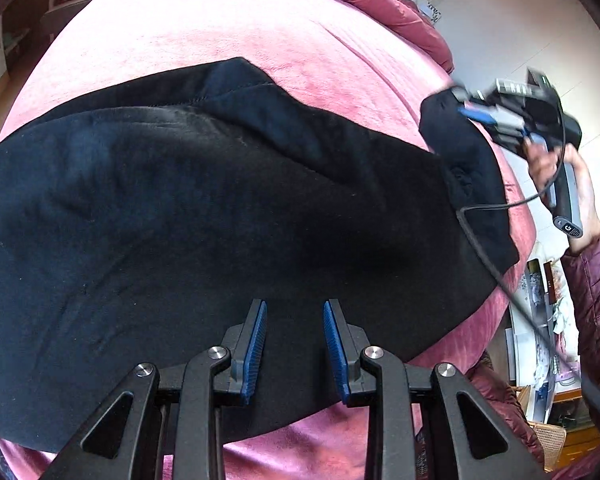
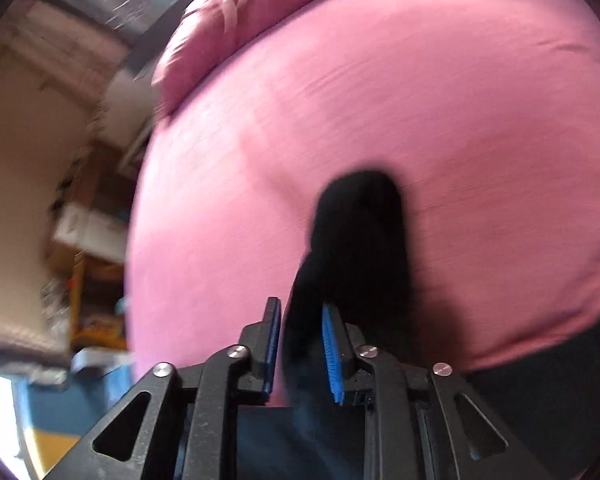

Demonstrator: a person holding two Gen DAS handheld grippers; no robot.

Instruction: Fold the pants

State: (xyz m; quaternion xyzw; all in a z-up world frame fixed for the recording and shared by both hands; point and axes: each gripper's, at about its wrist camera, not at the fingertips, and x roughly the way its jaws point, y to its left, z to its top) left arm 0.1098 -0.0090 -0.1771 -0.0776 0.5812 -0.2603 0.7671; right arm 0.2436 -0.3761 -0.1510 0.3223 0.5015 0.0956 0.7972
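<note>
Left gripper (image 1: 295, 350) hovers over the black pants (image 1: 204, 216), jaws apart, empty. Right gripper (image 2: 300, 350) has pinched and lifted one pants end. Pants lie across the pink bed (image 1: 204, 28). Fabric judged soft, limp, light; take hold at hems or waistband

Left gripper (image 1: 295, 350): black linkage arms, silver round screws, ribbed blue finger pads (image 1: 256, 350). Right gripper (image 1: 478, 114), at the frame's right: black-grey body, black cable (image 1: 496, 276), bare-skinned hand (image 1: 572, 184), maroon quilted sleeve (image 1: 594, 292).
</note>
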